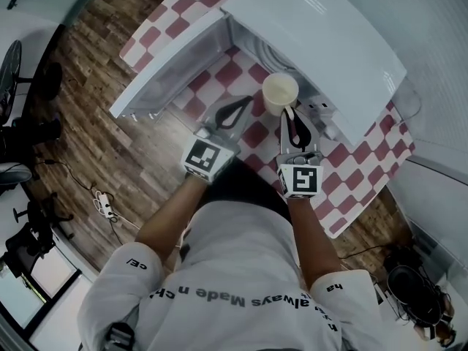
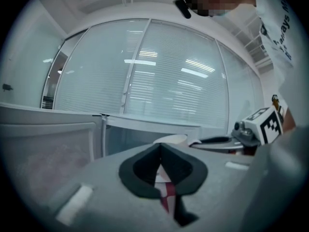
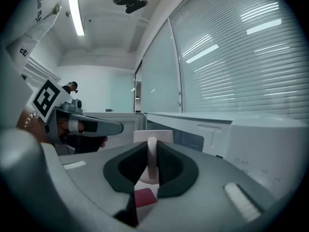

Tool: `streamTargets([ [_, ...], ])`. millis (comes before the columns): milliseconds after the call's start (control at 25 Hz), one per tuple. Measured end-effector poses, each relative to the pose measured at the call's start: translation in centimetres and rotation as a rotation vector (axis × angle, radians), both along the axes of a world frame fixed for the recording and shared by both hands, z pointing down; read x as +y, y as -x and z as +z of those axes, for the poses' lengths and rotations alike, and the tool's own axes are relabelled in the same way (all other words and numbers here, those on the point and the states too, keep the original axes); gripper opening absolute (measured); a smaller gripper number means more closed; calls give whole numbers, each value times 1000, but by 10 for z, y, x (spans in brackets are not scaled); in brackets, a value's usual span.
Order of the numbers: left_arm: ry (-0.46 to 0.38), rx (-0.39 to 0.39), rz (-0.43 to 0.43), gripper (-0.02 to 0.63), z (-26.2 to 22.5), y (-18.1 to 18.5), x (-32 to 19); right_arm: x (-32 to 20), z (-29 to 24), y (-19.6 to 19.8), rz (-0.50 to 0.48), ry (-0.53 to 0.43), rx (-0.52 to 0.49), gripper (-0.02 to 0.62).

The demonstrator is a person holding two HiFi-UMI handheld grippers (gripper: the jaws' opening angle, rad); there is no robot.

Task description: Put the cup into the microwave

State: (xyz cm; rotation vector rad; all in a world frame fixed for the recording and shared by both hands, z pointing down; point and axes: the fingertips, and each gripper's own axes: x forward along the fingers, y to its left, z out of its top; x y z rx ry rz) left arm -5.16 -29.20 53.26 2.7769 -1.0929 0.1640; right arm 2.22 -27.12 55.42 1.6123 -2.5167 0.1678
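Observation:
A cream cup (image 1: pixel 280 91) hangs just in front of the open white microwave (image 1: pixel 322 28), over the red-and-white checked tablecloth (image 1: pixel 364 172). My right gripper (image 1: pixel 289 112) is shut on the cup's handle (image 3: pixel 152 154), with the cup's body (image 3: pixel 153 136) just beyond the jaws. The microwave's door (image 1: pixel 167 64) is swung out to the left. Left of the cup, my left gripper (image 1: pixel 247 101) is shut with nothing in it. In the left gripper view the cup's rim (image 2: pixel 171 139) and the right gripper (image 2: pixel 227 140) show past the left gripper's (image 2: pixel 160 152) tips.
The table stands on a wood floor (image 1: pixel 80 123). A white power strip (image 1: pixel 103 205) with cables lies on the floor at the left, near dark chair legs (image 1: pixel 29 130). Window blinds (image 2: pixel 159 81) fill the background behind the microwave.

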Motion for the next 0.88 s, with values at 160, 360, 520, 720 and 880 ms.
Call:
streamTargets([
  [160,1,-3,12,3,11,-9,-15,-19,17,-1,32,20,24,40],
  [360,-3,-1,19,5,13,-16,-31,-40,29,-1,52,38,32,40],
  [520,2,-17,13,5,22,-18,-45,-57,39,-1,72,55,35,41],
  [720,15,-42,6,5,38,-20,-59,-80,48,-2,99,69,35,40],
  [880,33,-46,-1,5,50,-22,-71,-97,53,-3,119,75,35,41],
])
